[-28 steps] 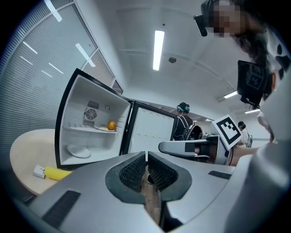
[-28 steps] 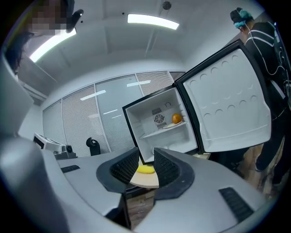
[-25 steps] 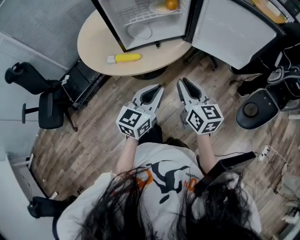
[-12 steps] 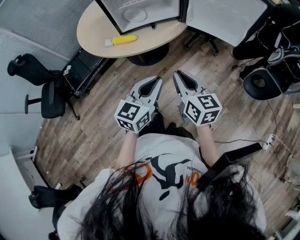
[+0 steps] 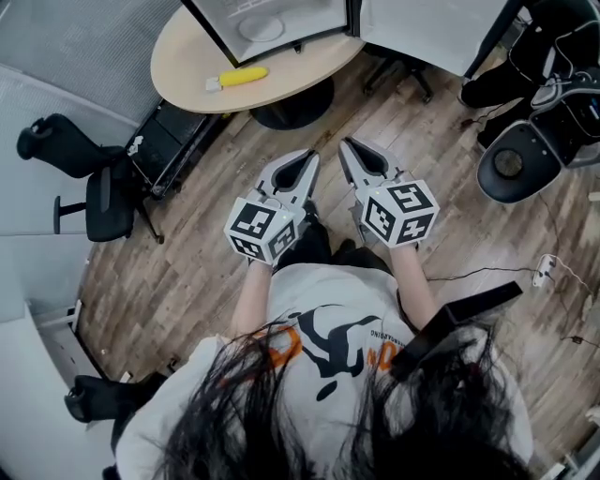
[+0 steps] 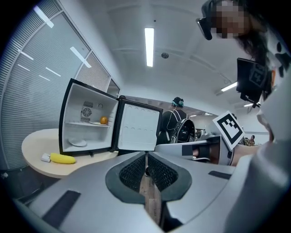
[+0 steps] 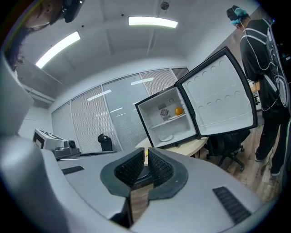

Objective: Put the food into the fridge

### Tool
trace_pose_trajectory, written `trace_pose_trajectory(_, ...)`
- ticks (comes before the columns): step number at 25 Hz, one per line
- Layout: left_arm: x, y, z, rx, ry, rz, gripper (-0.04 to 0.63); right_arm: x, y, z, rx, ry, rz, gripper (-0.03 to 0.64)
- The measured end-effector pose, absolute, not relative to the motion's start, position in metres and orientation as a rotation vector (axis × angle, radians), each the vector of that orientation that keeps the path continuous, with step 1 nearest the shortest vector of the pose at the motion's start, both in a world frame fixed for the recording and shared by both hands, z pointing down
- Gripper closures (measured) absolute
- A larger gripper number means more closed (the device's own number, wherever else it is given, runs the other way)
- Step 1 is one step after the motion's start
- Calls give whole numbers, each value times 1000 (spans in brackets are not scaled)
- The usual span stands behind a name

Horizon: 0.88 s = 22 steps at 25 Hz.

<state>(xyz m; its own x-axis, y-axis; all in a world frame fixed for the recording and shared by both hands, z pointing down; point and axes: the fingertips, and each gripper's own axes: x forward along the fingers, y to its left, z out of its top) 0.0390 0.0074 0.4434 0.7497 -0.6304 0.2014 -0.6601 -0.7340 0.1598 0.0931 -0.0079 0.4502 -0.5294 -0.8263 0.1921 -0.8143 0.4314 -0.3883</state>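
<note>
Head view. Shows the fridge (image 5: 309,14) standing open on a round surface (image 5: 187,56). Places the banana (image 5: 239,76) on that surface, outside the fridge, just in front of its left corner. Shows the left hand-held gripper (image 5: 309,159) and the right hand-held gripper (image 5: 347,145) side by side over the wooden floor (image 5: 187,272), well short of the fridge, both pointing toward it, both empty.

Left gripper view. Looks along jaws pressed together, nothing between them. Beyond, finds the fridge door swung wide to the right, an orange (image 6: 104,120) on the upper shelf inside the fridge, a white plate (image 6: 78,142) on the fridge's bottom, the banana still outside, low at the fridge's left. Catches a person (image 6: 175,125) in dark clothes standing just right of the fridge door.

Right gripper view. Shows jaws just closing, drawn together at the tips, holding nothing. Finds the fridge ahead, open, with the orange on the shelf and the plate below it.
</note>
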Motion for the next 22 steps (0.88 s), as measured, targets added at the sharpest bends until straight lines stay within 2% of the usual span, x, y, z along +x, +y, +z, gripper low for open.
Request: trace_pose_trajectory(22, 37, 0, 422, 2784, -1049, 119, 583, 95, -14, 439, -1508, 2641, -648, 586)
